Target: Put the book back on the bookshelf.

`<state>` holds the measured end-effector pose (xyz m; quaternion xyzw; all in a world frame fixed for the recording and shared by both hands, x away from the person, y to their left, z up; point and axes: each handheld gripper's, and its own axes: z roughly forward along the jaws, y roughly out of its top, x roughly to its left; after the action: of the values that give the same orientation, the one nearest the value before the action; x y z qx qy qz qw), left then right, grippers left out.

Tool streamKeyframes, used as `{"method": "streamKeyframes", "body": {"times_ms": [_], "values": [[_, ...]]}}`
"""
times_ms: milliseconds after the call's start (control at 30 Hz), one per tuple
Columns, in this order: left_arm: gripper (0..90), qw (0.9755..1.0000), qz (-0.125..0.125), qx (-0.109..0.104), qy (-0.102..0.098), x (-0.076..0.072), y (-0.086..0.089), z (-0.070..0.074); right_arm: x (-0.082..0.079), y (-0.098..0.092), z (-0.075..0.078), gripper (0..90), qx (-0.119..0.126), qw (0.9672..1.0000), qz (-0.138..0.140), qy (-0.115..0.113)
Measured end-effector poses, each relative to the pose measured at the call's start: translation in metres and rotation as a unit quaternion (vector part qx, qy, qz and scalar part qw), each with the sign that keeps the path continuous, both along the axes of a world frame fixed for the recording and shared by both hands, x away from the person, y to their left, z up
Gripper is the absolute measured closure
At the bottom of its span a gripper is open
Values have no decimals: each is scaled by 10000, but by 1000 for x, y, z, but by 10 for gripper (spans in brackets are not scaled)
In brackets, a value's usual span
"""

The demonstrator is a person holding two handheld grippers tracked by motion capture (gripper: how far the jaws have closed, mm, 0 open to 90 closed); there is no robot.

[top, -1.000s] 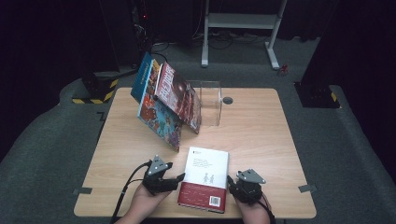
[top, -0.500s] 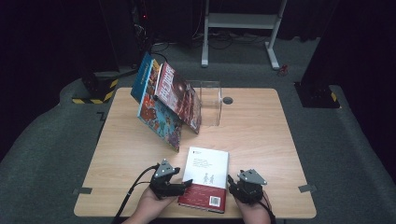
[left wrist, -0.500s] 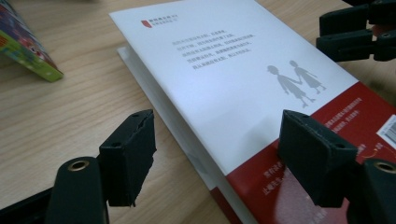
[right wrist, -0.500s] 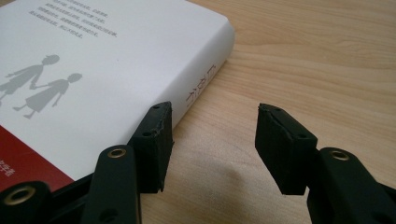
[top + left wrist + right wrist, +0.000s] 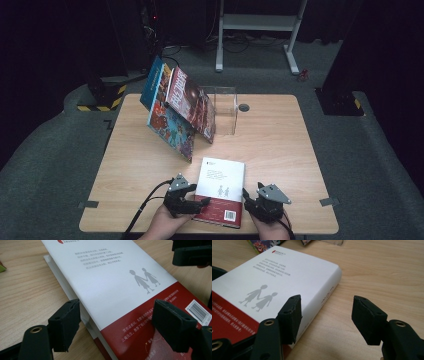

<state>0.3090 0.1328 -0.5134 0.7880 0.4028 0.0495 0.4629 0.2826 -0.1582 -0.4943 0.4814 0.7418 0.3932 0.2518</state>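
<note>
High view: a thick hardback book [image 5: 220,191], smooth white cover with a glossy red band and a barcode, lies flat on the pale wood-grain bench [image 5: 280,145] near its front edge, between the two hands. The left tool [image 5: 191,204] straddles the book's left edge, its blocky matte-black pads spread, one over the cover, one beside the pages; its jaws have just been opening. The right tool [image 5: 248,200] sits at the spine, its jaws likewise just opening, gripping nothing. Behind, colourful picture books [image 5: 180,112] lean against a clear plastic stand [image 5: 225,107].
</note>
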Motion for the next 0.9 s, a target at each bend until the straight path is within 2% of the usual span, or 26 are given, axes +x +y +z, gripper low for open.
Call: {"method": "streamKeyframes", "body": {"times_ms": [67, 400, 733, 900], "values": [[230, 10000, 0, -35, 37, 1, 0, -1, -1, 2, -3, 407, -10, 9999, 83, 90], [224, 9998, -80, -133, 128, 0, -1, -3, -1, 10, -7, 407, -25, 9997, 234, 113], [227, 9999, -99, -27, 22, -2, -2, 1, -1, 9, -7, 407, 46, 9996, 235, 123], [232, 9999, -96, 6, -124, -4, -3, 5, -1, 9, -8, 407, 67, 9996, 242, 120]]}}
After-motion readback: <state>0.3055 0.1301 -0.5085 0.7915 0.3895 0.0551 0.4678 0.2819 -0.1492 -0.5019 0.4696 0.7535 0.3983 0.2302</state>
